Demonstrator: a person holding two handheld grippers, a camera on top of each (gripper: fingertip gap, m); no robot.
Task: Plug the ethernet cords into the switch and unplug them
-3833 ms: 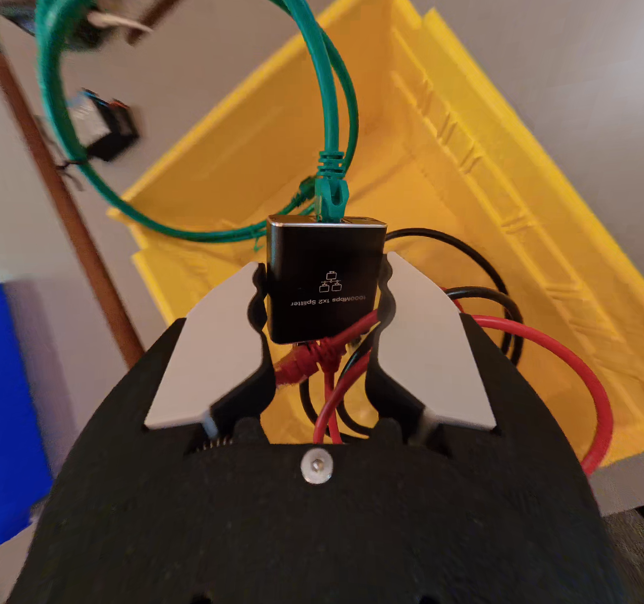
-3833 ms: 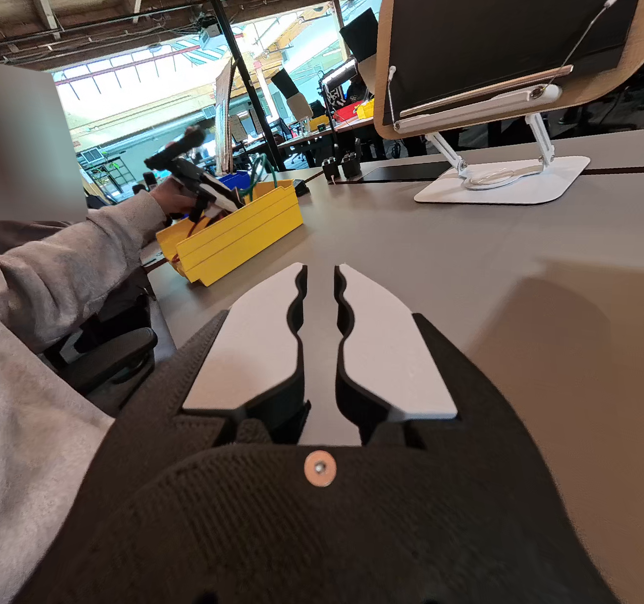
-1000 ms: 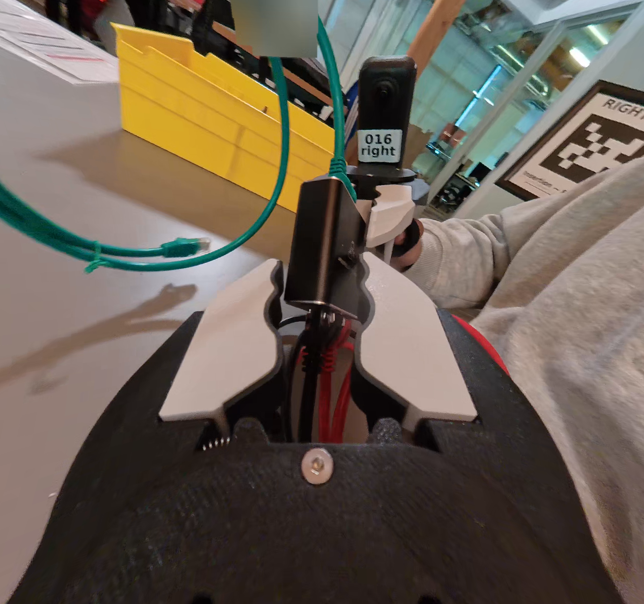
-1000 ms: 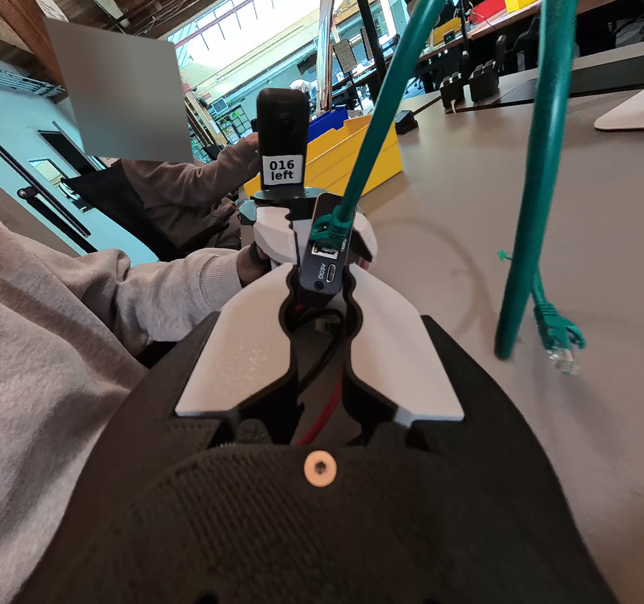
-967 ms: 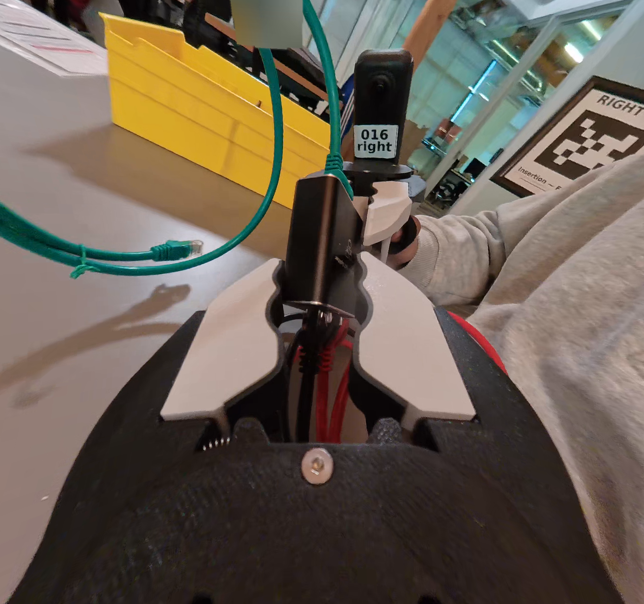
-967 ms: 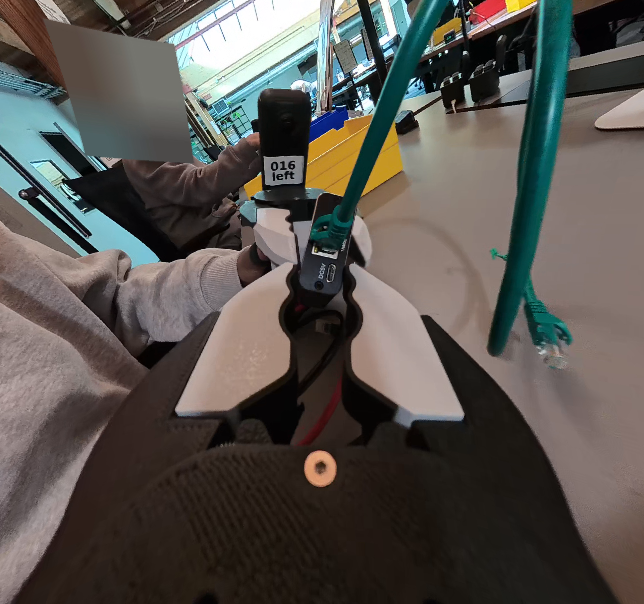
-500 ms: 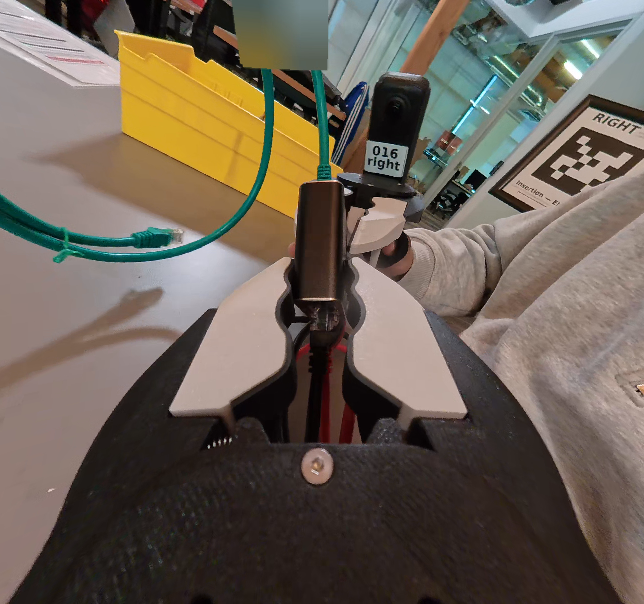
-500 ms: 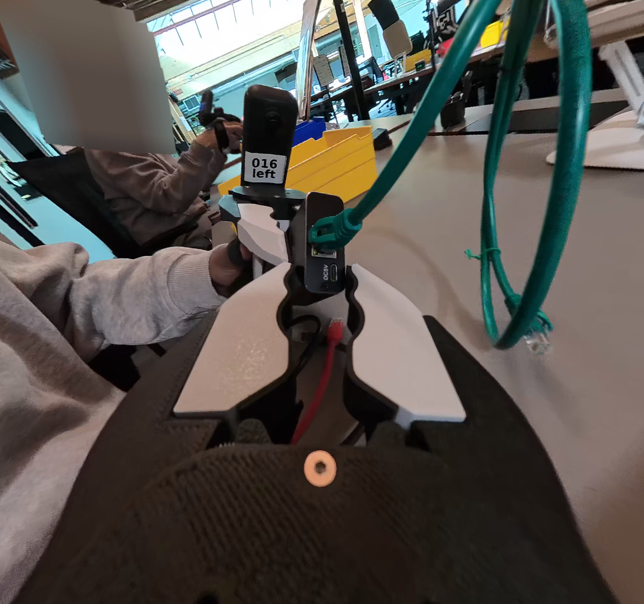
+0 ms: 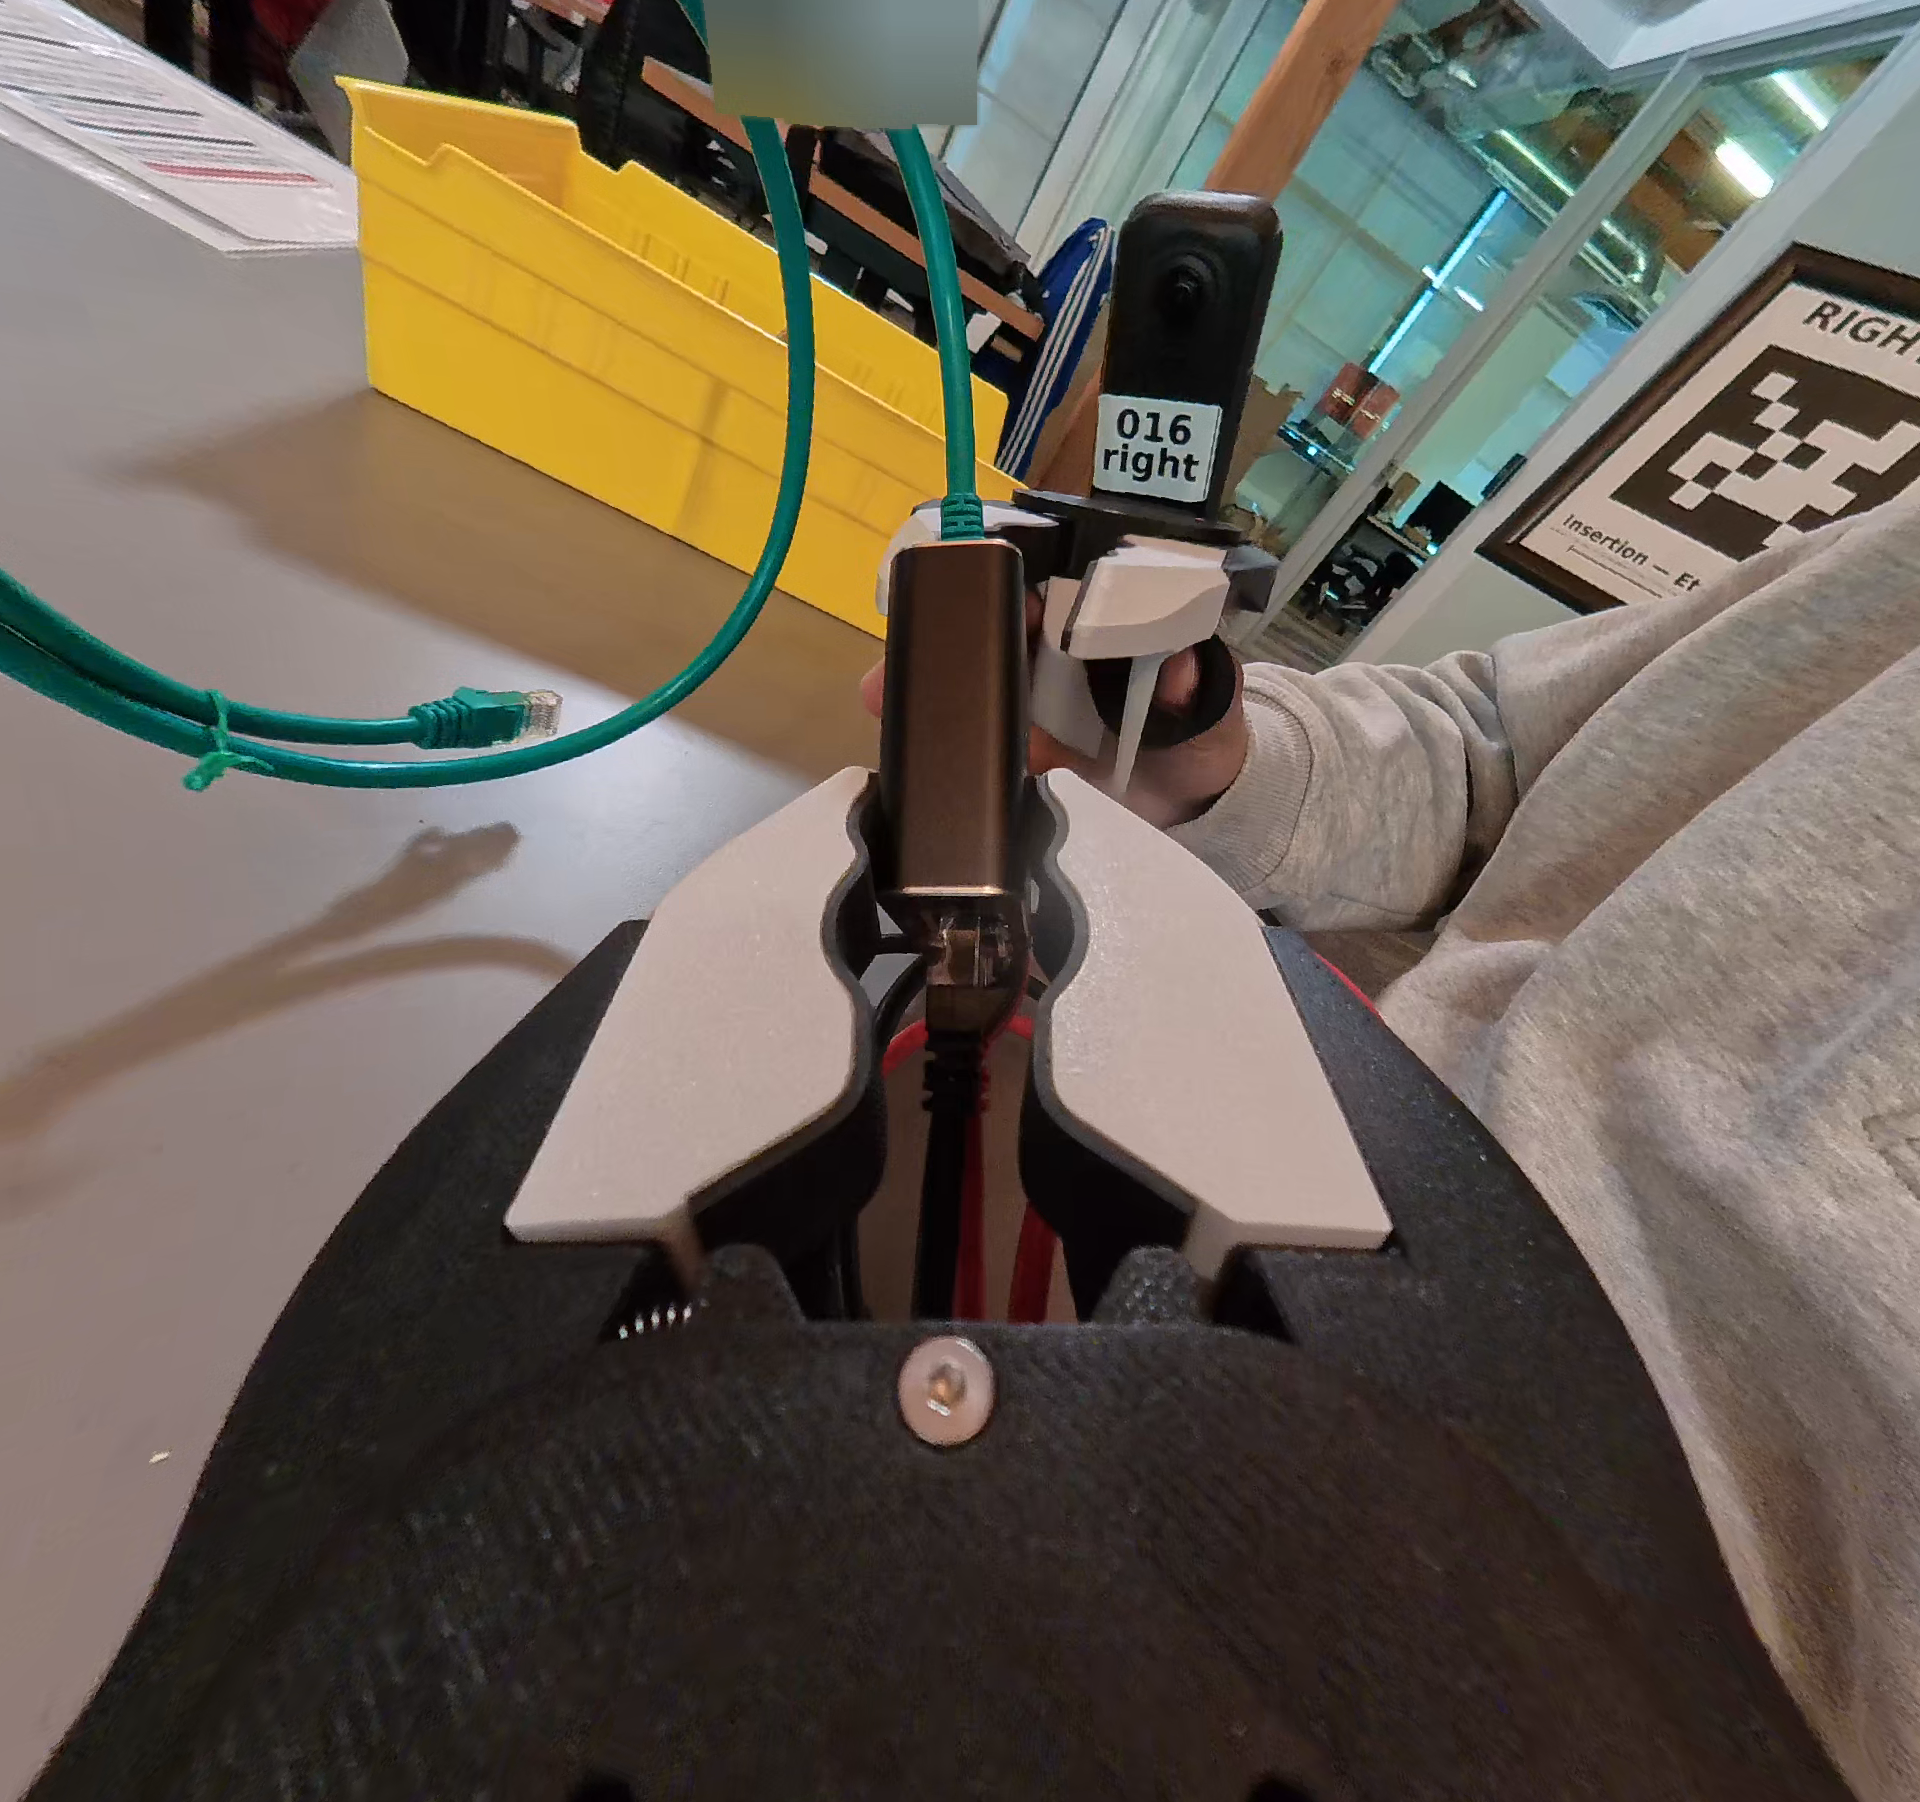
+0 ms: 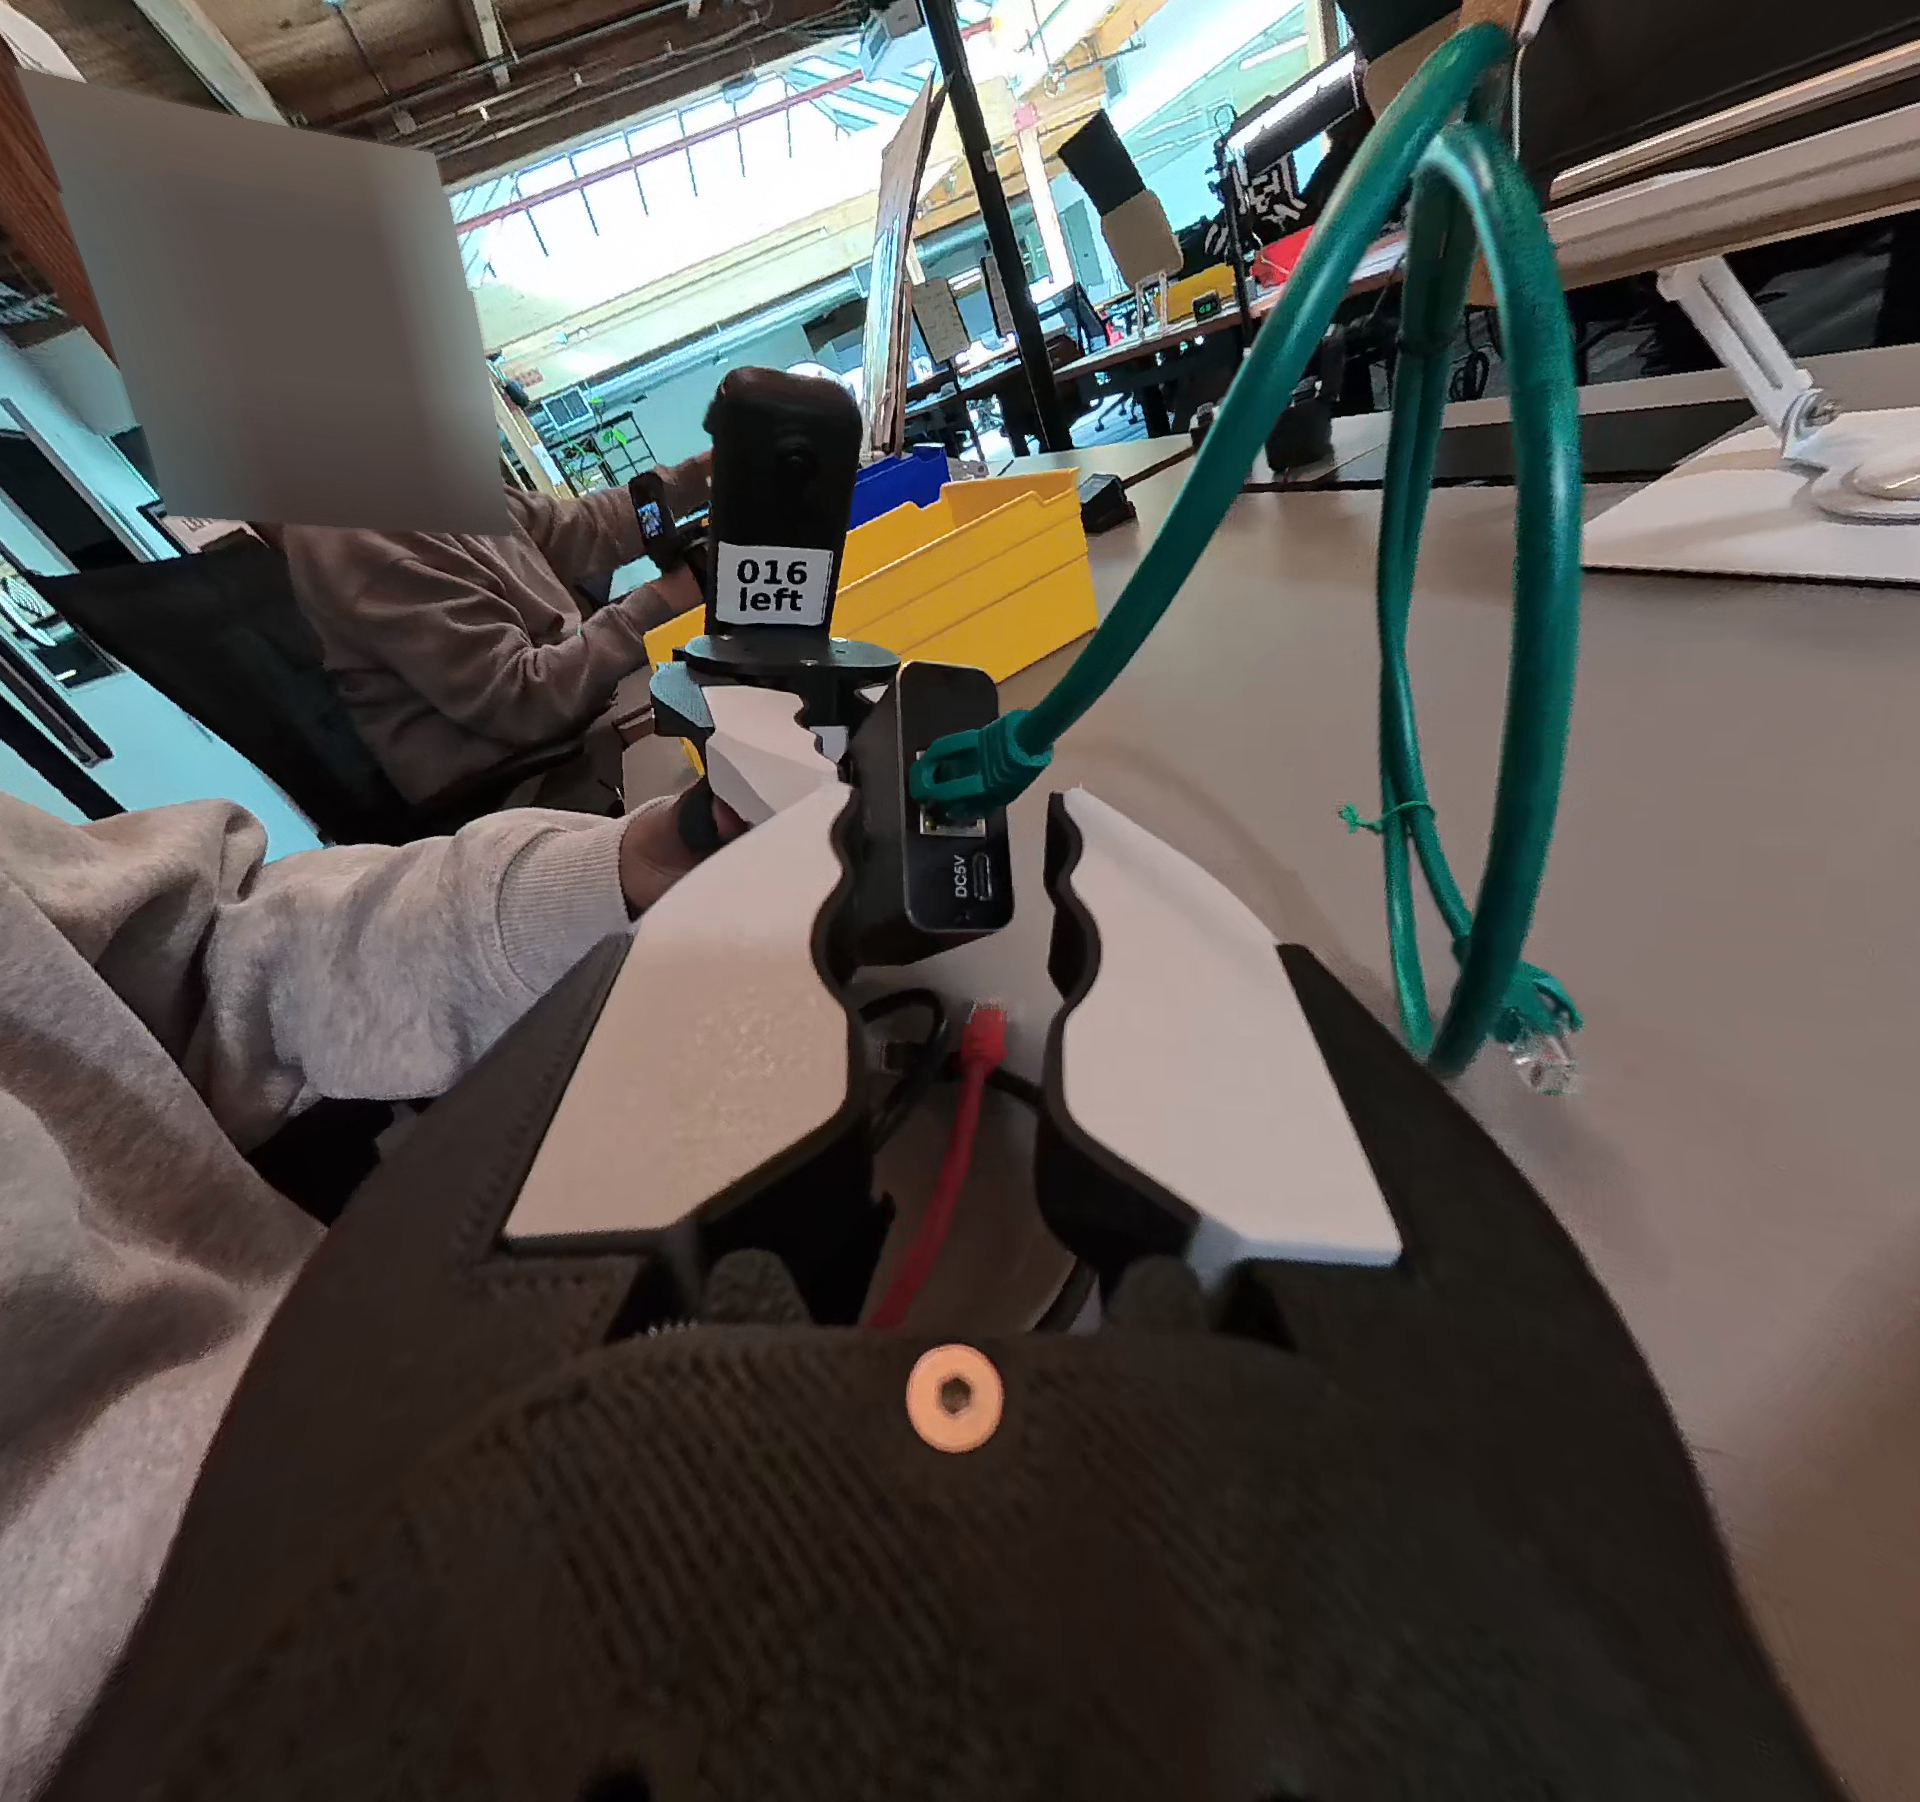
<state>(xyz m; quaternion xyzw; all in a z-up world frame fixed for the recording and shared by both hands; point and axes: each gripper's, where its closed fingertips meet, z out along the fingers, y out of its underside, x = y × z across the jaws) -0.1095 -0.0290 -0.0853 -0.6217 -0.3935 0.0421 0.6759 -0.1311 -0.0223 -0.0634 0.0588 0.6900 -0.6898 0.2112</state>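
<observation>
My left gripper (image 9: pixel 951 796) is shut on the black switch (image 9: pixel 945 713) and holds it edge-on above the table. A green ethernet cord (image 9: pixel 951 350) is plugged into its far end, and a black cord (image 9: pixel 940 1129) into its near end. The green cord's free plug (image 9: pixel 488 713) hangs over the table. In the right wrist view my right gripper (image 10: pixel 951 807) is open, with its jaws on either side of the switch (image 10: pixel 951 848) and a gap at the right finger. A loose red plug (image 10: pixel 982 1020) hangs below the switch. The green plug (image 10: pixel 977 765) sits in a side port.
A yellow bin (image 9: pixel 582 298) stands on the grey table (image 9: pixel 208 921) behind the cords. A white laptop stand (image 10: pixel 1766 505) is at the far right. Another person (image 10: pixel 468 630) sits beyond the bin. My grey sleeves fill the near side of both views.
The right jaws have spread apart from the switch they were pinching. The left gripper, which closed on the turned switch half a second ago, keeps its hold. The green coil has swung.
</observation>
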